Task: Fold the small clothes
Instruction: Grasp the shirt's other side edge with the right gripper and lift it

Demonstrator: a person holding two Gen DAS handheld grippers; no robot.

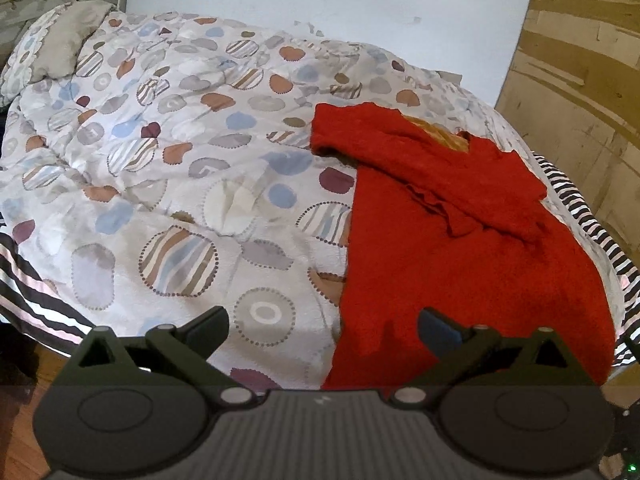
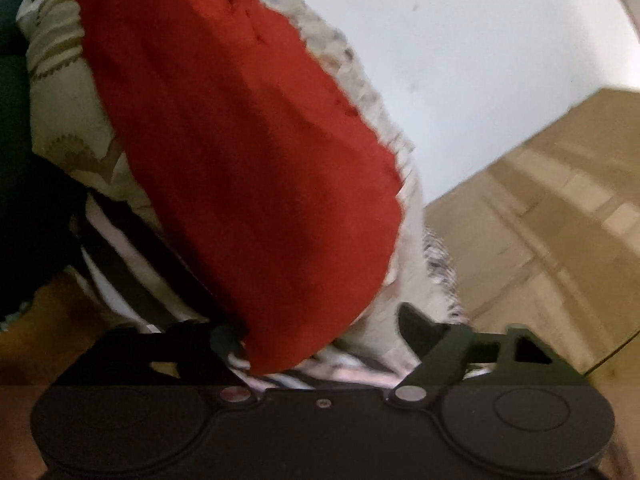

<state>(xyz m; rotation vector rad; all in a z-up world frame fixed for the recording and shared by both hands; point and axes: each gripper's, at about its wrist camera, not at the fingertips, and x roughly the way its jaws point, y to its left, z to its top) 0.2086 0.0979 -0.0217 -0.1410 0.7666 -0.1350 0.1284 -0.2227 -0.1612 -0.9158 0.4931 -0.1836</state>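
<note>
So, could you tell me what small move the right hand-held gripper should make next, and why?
Probably ease the right hand-held gripper forward and close on the near corner of the red knitted sweater. Its jaws stand apart with that hem corner between them, not visibly pinched, and one sleeve already lies folded across the body.

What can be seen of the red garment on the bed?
The red garment looks like a fuzzy knit top, plain red. It lies flat on the patterned duvet near the bed's right edge, body spread lengthwise, with a sleeve folded diagonally across the chest and an orange-tan lining showing at the neck. In the right wrist view its hem corner reaches between the open fingers of the right hand-held gripper, ungripped.
</note>
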